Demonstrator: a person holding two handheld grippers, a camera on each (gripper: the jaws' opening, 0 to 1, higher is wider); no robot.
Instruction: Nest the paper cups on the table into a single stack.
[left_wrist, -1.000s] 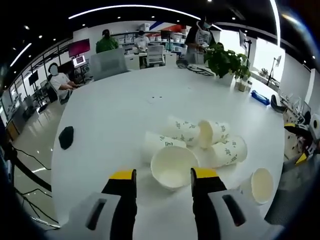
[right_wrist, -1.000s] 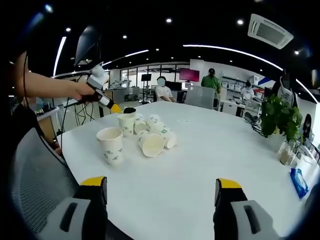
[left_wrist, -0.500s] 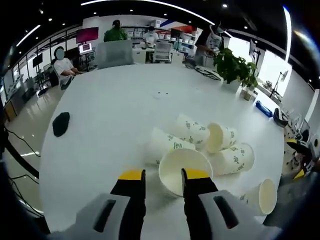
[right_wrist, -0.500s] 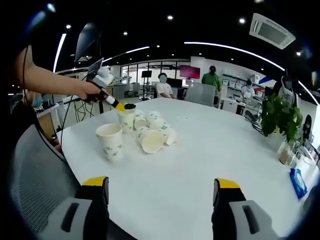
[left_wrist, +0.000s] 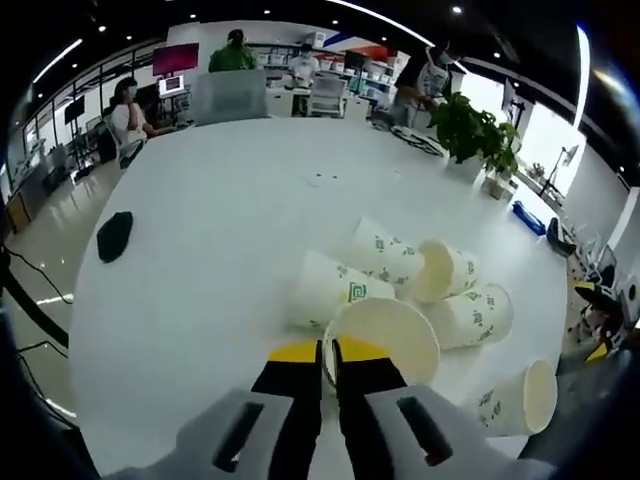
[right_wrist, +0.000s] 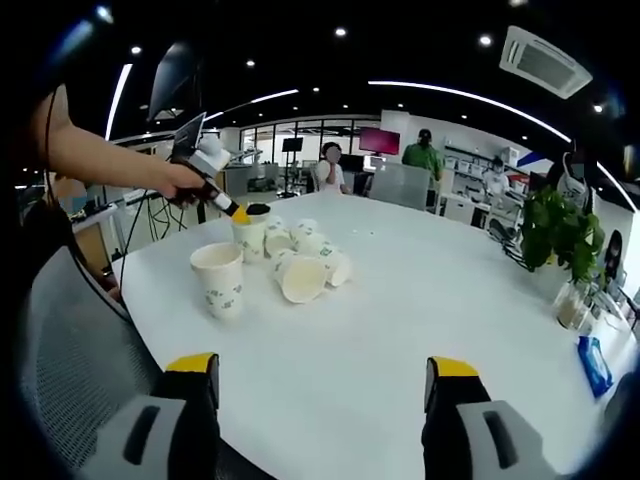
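Left gripper (left_wrist: 328, 352) jaws went from wide open to pinched on the near rim of the front paper cup (left_wrist: 385, 335). That cup now sits tilted, lifted slightly.

Toppled paper cups (left_wrist: 400, 275) huddle mid-table (left_wrist: 220, 220). An upright cup (right_wrist: 219, 279) stands just beside the pile. A potted plant (left_wrist: 470, 130) sits at the table's far edge.

Open-plan office: desks (left_wrist: 300, 98), monitors (left_wrist: 175, 60), seated staff.
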